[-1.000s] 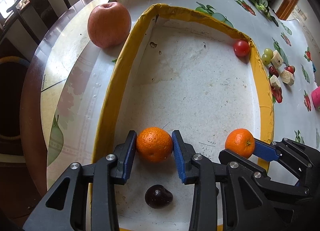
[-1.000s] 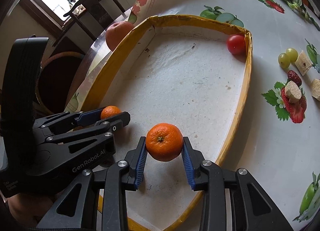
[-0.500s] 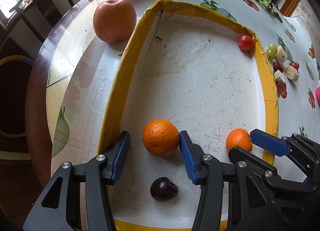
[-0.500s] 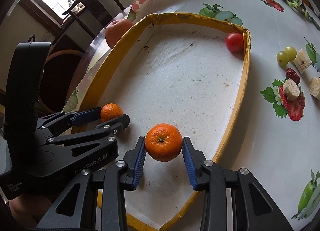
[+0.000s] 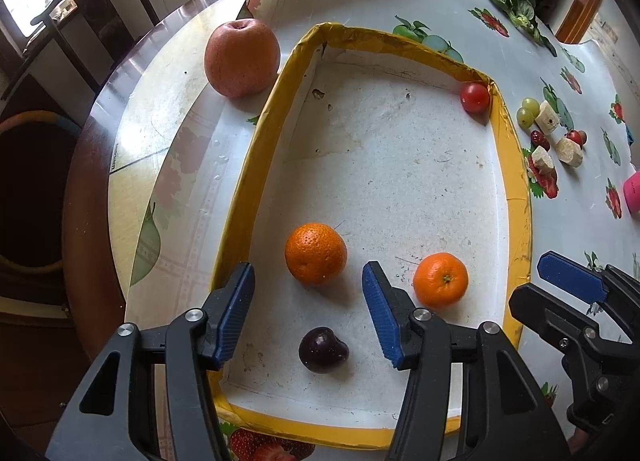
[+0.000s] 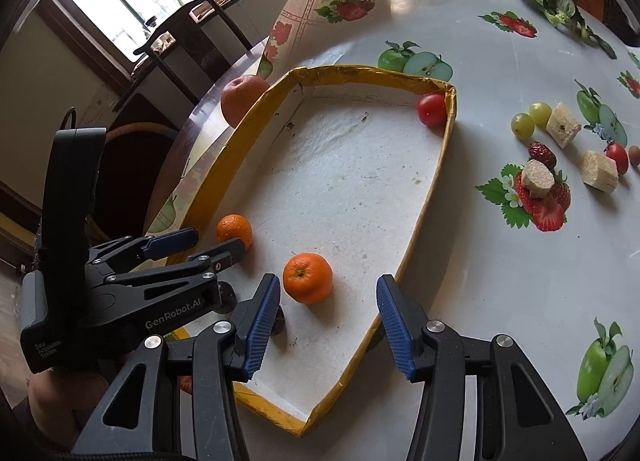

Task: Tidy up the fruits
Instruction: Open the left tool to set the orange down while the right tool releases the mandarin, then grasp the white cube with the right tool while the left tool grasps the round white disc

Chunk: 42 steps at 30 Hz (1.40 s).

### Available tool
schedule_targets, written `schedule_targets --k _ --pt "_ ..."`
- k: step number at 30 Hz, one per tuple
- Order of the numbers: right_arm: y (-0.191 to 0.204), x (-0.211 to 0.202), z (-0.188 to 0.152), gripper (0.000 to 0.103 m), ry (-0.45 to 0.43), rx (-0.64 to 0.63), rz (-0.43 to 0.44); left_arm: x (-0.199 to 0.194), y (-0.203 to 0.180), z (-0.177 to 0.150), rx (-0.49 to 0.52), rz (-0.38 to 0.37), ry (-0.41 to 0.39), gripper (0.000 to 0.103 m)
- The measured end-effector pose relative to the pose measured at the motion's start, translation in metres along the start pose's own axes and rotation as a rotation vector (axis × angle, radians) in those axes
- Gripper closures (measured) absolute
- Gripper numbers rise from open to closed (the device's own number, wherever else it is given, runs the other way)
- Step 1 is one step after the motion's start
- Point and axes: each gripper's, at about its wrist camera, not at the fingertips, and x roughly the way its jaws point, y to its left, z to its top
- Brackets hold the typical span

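Both sets of jaws opening, two oranges sitting free on the tray floor.

The left gripper [image 5: 308, 315] has its blue pads spreading either side of the left orange [image 5: 315, 254] — neither pad touching it, the fruit resting near the yellow-rimmed tray's [image 5: 244, 181] left wall. The right gripper [image 6: 326, 325] is widening too, with the right orange [image 6: 307, 278] lying ahead of its jaws, clear of both pads, near the tray's right rim. A dark plum [image 5: 323, 350] sits just behind the left orange, and a cherry tomato [image 5: 475, 97] is tucked in the far right corner. Out on the counter [image 6: 500, 261] — an apple [image 5: 241, 57] beside the tray's far left corner, and green grapes [image 6: 532, 120] well off to the right.
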Motion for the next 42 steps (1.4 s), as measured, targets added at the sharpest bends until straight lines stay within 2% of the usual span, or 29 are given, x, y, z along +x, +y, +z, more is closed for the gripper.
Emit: schedule_targets --k 22,42 --pt "-0.053 -0.056 -0.024 0.051 -0.083 0.101 -0.047 -0.028 -0.041 0.000 0.047 -0.032 -0.045 0.048" --pt "-0.097 -0.085 -0.041 0.051 -0.119 0.168 -0.083 -0.037 -0.085 0.001 0.086 -0.073 -0.053 0.048"
